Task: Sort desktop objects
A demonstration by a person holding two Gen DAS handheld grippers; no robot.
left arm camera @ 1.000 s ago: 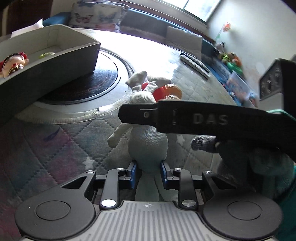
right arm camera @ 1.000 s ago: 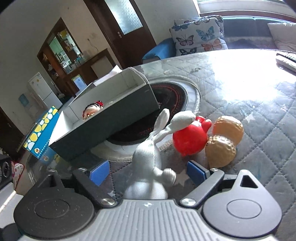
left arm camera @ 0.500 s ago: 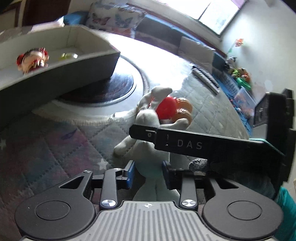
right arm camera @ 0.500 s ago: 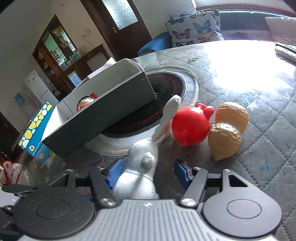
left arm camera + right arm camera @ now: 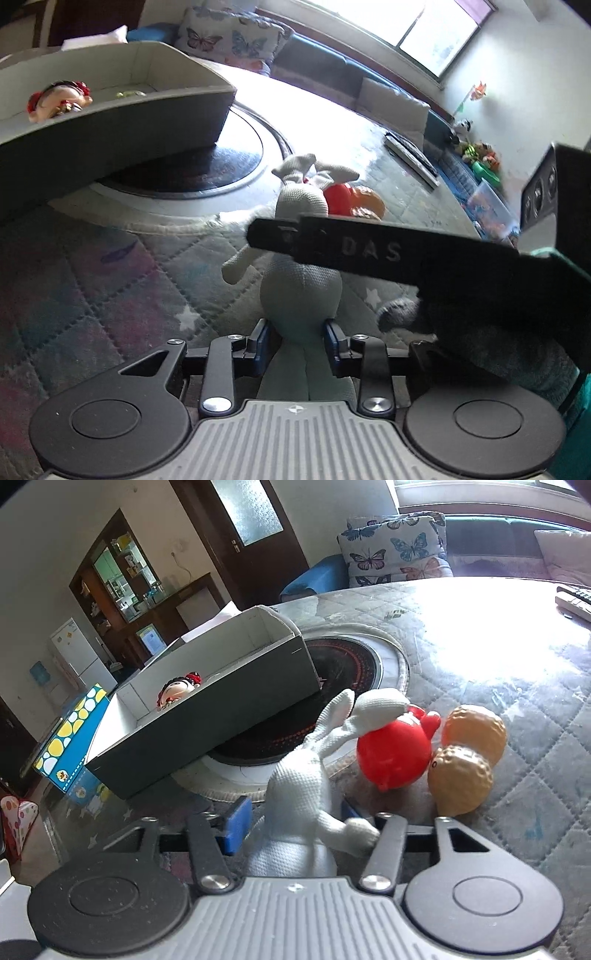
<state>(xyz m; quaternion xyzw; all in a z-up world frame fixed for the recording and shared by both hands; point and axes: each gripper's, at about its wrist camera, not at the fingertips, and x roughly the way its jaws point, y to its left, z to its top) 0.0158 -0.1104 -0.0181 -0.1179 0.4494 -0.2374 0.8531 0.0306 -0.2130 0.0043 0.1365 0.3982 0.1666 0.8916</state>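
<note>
On the worktop (image 5: 517,657), both the left gripper (image 5: 297,338) and, seemingly, the right gripper (image 5: 291,821) clamp the rabbit (image 5: 301,284), due next for the box (image 5: 207,716).

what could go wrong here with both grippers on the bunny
1. Left gripper and right gripper both close around the knitted bunny; pulling apart could stretch it.
2. Its ears drape on the red toy; lifting may roll that into the two tan balls.
</note>
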